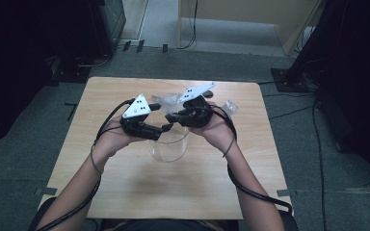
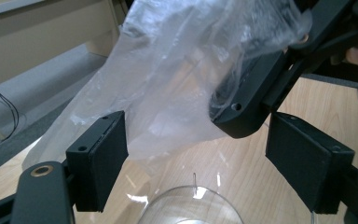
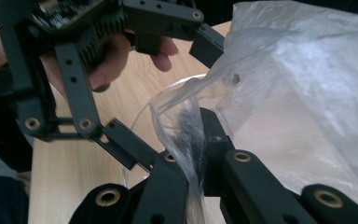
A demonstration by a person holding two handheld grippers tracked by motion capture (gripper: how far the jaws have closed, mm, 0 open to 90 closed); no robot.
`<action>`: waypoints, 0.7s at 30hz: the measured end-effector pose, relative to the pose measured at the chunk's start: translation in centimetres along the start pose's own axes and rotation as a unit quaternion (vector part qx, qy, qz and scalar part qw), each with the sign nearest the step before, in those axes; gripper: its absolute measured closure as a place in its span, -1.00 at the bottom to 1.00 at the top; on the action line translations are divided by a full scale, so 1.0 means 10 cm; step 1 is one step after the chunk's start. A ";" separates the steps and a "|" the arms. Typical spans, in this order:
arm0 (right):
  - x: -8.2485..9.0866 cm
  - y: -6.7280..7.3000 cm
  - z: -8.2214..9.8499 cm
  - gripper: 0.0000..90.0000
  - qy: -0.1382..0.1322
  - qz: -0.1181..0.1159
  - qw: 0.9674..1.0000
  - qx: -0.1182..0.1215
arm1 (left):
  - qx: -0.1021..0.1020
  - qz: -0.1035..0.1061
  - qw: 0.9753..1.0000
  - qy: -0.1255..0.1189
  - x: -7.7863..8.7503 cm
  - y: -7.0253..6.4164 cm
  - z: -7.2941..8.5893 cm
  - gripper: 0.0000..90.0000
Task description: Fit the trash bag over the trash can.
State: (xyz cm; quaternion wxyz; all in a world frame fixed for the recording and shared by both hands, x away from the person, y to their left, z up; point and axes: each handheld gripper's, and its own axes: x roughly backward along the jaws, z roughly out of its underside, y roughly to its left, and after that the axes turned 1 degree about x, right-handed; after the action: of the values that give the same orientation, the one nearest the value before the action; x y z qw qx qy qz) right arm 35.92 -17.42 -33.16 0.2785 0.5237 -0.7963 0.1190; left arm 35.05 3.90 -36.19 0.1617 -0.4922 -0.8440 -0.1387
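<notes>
Left forearm: came in from the bottom left of the high view, angled up toward the table's middle, a band round the wrist.
Left hand (image 1: 118, 137): wrapped under its gripper's body, fingers curled round it in the right gripper view.
Left gripper (image 1: 166, 127): pointed rightward toward the other, grey plate on top; its own view showed the jaws standing wide apart, pads (image 2: 103, 161) pressing on nothing.
Right forearm: rose from the bottom right, leaning inward.
Right hand (image 1: 214, 130): cupped its gripper from below.
Right gripper (image 3: 196, 140): jaws drawn together, pinching a clear plastic bag (image 3: 303, 93).
Cables: one trailed along each forearm.
</notes>
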 end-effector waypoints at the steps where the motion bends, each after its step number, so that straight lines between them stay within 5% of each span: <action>1: 0.00 0.00 0.00 1.00 0.000 0.000 1.000 0.000 | 0.000 0.000 1.000 0.000 0.00 0.00 0.00 -0.56; 6: 0.00 0.05 -0.03 1.00 -0.012 -0.024 1.000 -0.004 | 0.002 0.018 1.000 -0.013 -0.04 -0.04 0.00 -0.58; 9: -0.06 0.07 -0.03 1.00 -0.016 -0.046 0.999 -0.018 | -0.016 0.038 0.999 -0.012 -0.08 -0.10 0.02 -0.60; 15: -0.08 0.12 -0.05 1.00 -0.036 -0.080 0.996 -0.033 | -0.017 0.043 0.999 -0.011 -0.11 -0.15 0.03 -0.61; 16: -0.07 0.13 -0.06 1.00 -0.042 -0.087 0.995 -0.036 | -0.020 0.044 0.999 -0.010 -0.10 -0.15 0.03 -0.26; 18: -0.07 0.11 -0.06 1.00 -0.047 -0.084 0.995 -0.037 | -0.017 0.044 0.999 -0.008 -0.09 -0.14 0.03 0.10; 21: -0.06 0.09 -0.05 1.00 -0.053 -0.084 0.994 -0.042 | 0.002 0.042 0.999 -0.007 -0.08 -0.12 0.02 0.42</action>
State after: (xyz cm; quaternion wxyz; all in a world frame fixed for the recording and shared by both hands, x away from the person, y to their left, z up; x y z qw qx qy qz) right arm 35.48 -16.36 -33.06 0.2667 0.5823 -0.7672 0.0337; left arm 34.30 2.79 -36.81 0.1622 -0.5280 -0.8239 -0.1264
